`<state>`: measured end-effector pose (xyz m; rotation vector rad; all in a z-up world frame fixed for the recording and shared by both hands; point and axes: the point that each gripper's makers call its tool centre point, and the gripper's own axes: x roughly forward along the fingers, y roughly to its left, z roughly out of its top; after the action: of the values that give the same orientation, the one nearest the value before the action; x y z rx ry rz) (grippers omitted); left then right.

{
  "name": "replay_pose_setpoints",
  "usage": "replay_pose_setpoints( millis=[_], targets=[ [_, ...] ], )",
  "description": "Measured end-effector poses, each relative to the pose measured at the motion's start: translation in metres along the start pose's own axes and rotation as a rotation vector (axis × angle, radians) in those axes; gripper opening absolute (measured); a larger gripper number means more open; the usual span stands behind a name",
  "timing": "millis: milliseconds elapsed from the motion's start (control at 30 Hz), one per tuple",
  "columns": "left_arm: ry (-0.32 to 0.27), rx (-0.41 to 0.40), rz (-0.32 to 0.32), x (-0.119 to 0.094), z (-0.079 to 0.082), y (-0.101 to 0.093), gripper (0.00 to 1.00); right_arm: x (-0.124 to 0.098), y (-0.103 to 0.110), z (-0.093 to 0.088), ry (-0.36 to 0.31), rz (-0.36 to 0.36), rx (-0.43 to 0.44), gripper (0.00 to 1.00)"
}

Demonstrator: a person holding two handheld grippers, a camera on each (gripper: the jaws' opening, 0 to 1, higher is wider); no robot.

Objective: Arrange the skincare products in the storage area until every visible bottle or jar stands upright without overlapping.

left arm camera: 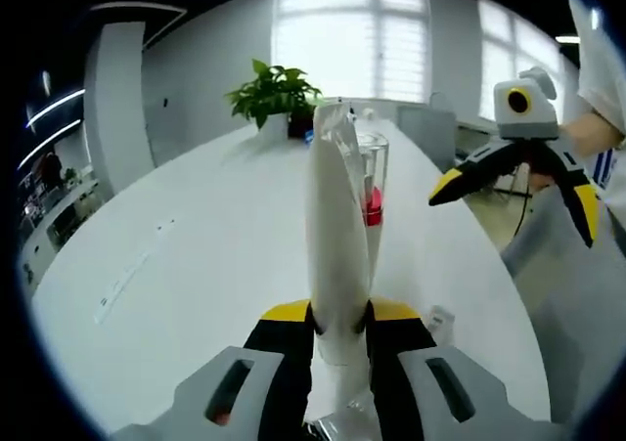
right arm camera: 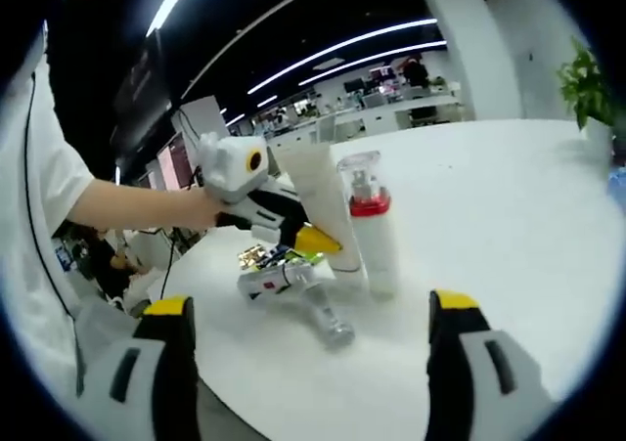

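Note:
My left gripper (left arm camera: 339, 314) is shut on a tall white tube (left arm camera: 335, 216) and holds it upright over the white table (left arm camera: 186, 265). Just behind the tube stands a pump bottle (left arm camera: 375, 192) with a clear cap and a red collar. My right gripper (left arm camera: 514, 216) hovers open to the right of them. In the right gripper view, the right gripper (right arm camera: 313, 304) is open and holds nothing. Beyond it the left gripper (right arm camera: 311, 236) clamps the white tube (right arm camera: 318, 192) beside the upright pump bottle (right arm camera: 372, 231). A small clear bottle (right arm camera: 318, 304) lies on its side in front of them.
A small red-labelled item (right arm camera: 262, 281) and a colourful packet (right arm camera: 269, 257) lie near the table (right arm camera: 509, 226) edge. A potted plant (left arm camera: 274, 94) stands at the far end. A person's arm (right arm camera: 127, 206) holds the left gripper. Office desks lie beyond.

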<state>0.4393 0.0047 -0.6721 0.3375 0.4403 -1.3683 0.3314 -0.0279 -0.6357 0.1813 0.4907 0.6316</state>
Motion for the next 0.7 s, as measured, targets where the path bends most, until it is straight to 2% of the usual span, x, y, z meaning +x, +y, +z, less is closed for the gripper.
replay_pose_setpoints(
  millis=[400, 533, 700],
  targets=[
    [0.013, 0.016, -0.003, 0.0011, 0.0008, -0.0019, 0.18, -0.0004, 0.0002, -0.0004, 0.0, -0.003, 0.002, 0.99],
    [0.031, 0.03, 0.01, 0.0004, -0.0006, -0.0004, 0.25, -0.0016, -0.0004, -0.0001, 0.0, -0.008, 0.003, 0.99],
    [0.04, 0.035, 0.019, -0.0034, 0.0, -0.002, 0.26, -0.004, 0.001, 0.0016, -0.004, -0.009, -0.001, 0.99]
  ],
)
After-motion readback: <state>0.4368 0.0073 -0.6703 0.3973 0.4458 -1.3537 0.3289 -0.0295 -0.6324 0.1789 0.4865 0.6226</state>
